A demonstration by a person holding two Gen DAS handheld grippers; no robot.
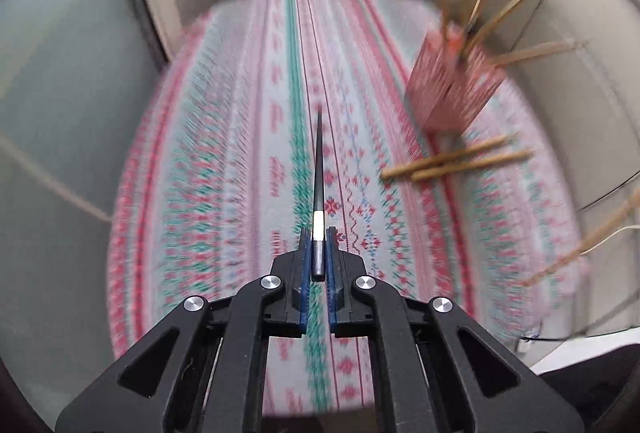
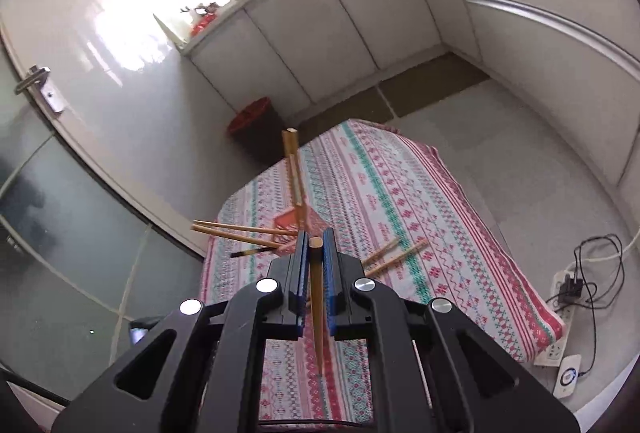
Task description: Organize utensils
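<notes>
one black chopstick (image 1: 319,169) lengthwise, tip forward (clamped)

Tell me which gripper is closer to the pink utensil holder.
Right, as best I can judge. The right gripper, clamping a wooden chopstick, sits just short of the pink utensil holder. The left gripper, clamping a black chopstick, stands farther off.

Two loose chopsticks (image 1: 456,159); one holder (image 1: 452,89)
</notes>
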